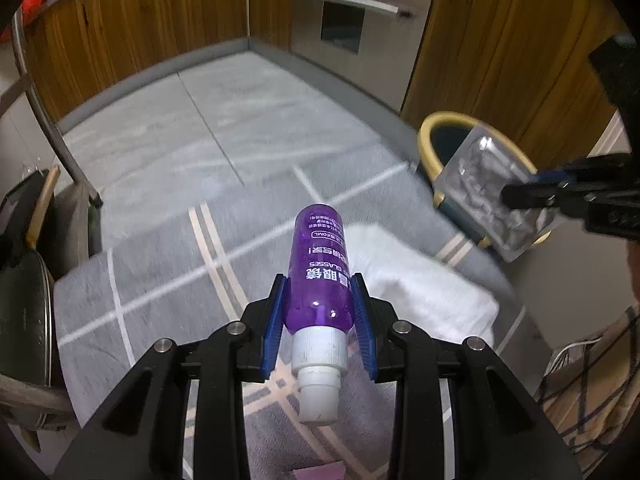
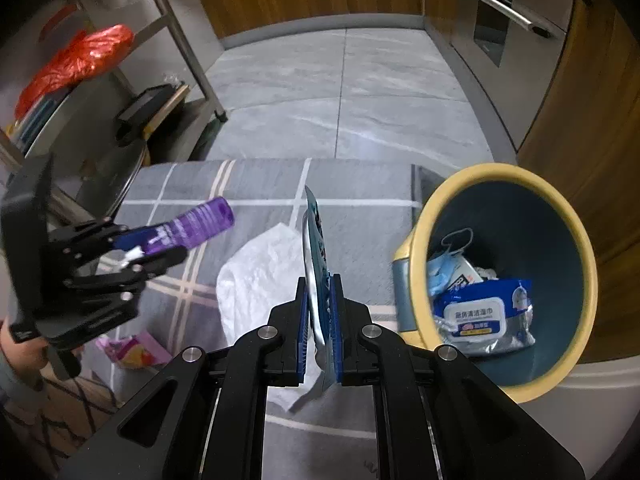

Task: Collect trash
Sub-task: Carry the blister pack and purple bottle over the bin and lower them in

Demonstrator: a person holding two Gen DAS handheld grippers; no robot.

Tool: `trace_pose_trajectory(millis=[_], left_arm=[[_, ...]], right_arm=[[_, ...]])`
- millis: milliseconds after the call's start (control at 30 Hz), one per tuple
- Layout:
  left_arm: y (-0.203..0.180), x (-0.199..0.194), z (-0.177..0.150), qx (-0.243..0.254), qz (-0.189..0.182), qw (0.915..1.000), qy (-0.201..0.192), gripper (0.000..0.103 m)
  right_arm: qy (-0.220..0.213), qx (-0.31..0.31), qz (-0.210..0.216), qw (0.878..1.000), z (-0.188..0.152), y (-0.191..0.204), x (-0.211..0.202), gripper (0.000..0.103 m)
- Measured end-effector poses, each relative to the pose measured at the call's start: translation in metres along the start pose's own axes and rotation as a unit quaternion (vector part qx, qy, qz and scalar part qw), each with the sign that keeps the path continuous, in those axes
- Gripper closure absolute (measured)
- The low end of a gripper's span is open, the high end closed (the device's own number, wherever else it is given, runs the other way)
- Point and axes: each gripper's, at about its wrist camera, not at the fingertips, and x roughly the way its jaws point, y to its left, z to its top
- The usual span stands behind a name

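Note:
My left gripper (image 1: 320,292) is shut on a purple spray bottle (image 1: 320,264) with a white cap, held above the grey striped rug (image 1: 160,280); it also shows in the right wrist view (image 2: 188,228). My right gripper (image 2: 320,292) is shut on a flat clear-and-blue plastic package (image 2: 316,248), seen edge-on, left of the yellow-rimmed blue bin (image 2: 568,220). In the left wrist view the package (image 1: 492,192) hangs in front of the bin (image 1: 432,152). The bin holds a wet-wipes pack (image 2: 480,316) and a face mask (image 2: 440,272).
A white plastic bag (image 2: 260,276) lies on the rug under my right gripper, also in the left wrist view (image 1: 420,280). A pink wrapper (image 2: 136,348) lies at the rug's left. A metal shelf (image 2: 176,40) with a red bag (image 2: 76,60) stands left. Wooden cabinets (image 1: 140,20) surround.

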Motion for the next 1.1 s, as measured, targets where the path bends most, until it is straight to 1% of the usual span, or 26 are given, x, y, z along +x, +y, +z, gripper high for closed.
trace_pose_trajectory(millis=[133, 267, 333, 433, 633, 733, 900, 1033, 1100], left_arm=[[-0.009, -0.012, 0.011, 0.008, -0.01, 0.9997, -0.023, 0.071], [-0.025, -0.018, 0.023, 0.017, -0.018, 0.999, -0.038, 0.071], [-0.033, -0.018, 0.029, 0.02, -0.021, 0.9986, -0.043, 0.071], [-0.049, -0.02, 0.041, 0.033, -0.015, 0.9977, -0.057, 0.071], [-0.093, -0.023, 0.072, 0.05, -0.035, 0.9948, -0.081, 0.071], [-0.113, -0.015, 0.085, 0.062, -0.043, 0.9936, -0.083, 0.071], [-0.14, 0.008, 0.102, 0.076, -0.046, 0.993, -0.079, 0.071], [-0.156, 0.035, 0.106, 0.088, -0.043, 0.9938, -0.052, 0.071], [-0.161, 0.048, 0.107, 0.086, -0.045, 0.9943, -0.043, 0.071]], right_arm=[[-0.017, 0.008, -0.002, 1.0, 0.003, -0.007, -0.011, 0.092], [-0.03, 0.014, -0.015, 0.999, 0.005, -0.016, -0.02, 0.092], [-0.037, 0.022, -0.026, 0.999, 0.006, -0.025, -0.026, 0.092], [-0.051, 0.04, -0.043, 0.997, 0.01, -0.043, -0.035, 0.092], [-0.072, 0.086, -0.078, 0.991, 0.018, -0.086, -0.05, 0.092], [-0.074, 0.108, -0.093, 0.987, 0.019, -0.106, -0.052, 0.092], [-0.06, 0.13, -0.116, 0.983, 0.018, -0.128, -0.045, 0.092], [-0.043, 0.147, -0.129, 0.98, 0.019, -0.144, -0.034, 0.092], [-0.033, 0.149, -0.138, 0.979, 0.019, -0.15, -0.028, 0.092]])
